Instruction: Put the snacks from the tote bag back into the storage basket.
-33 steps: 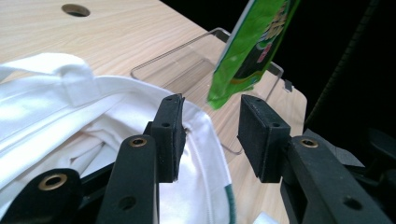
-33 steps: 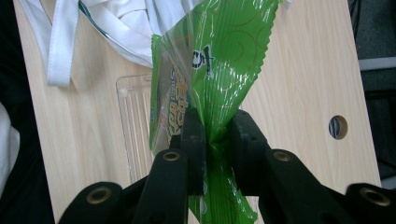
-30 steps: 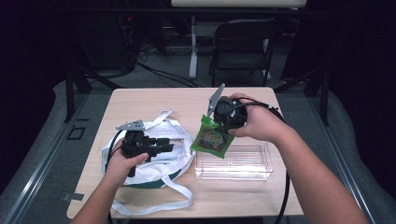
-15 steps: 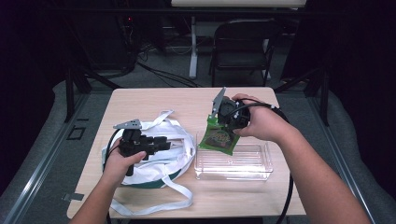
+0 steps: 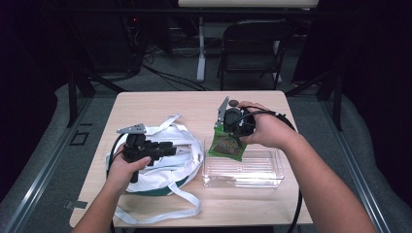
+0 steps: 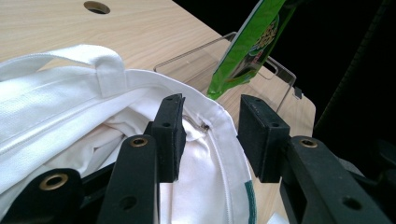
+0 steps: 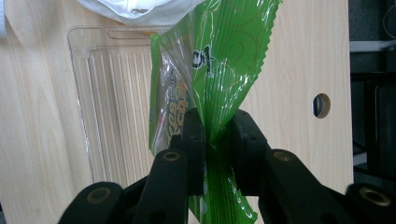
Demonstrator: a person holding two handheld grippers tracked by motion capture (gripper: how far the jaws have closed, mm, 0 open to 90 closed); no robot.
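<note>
My right gripper (image 5: 228, 128) (image 7: 217, 135) is shut on a green snack packet (image 5: 226, 145) (image 7: 224, 56), pinching its crimped edge. The packet hangs over the left end of a clear plastic container (image 5: 252, 170) (image 7: 112, 93). A white cloth bag with long straps and a green band (image 5: 180, 145) (image 6: 60, 102) lies at the table's left. My left gripper (image 5: 170, 147) (image 6: 212, 135) is level above it. Its jaws stand apart with the bag's rim between them, one jaw inside the mouth, one outside. Beyond the rim, the left gripper view shows the packet (image 6: 252, 42) and container (image 6: 187, 65).
The light wooden table (image 5: 170, 104) has a round cable hole (image 7: 321, 105) near its right edge. A black folding chair (image 5: 252, 43) and cables on the floor lie behind the table. The bag's straps (image 5: 160, 213) trail toward the front edge.
The right hand with the packet has sunk slightly toward the container. The left gripper has stayed where it was over the bag.
</note>
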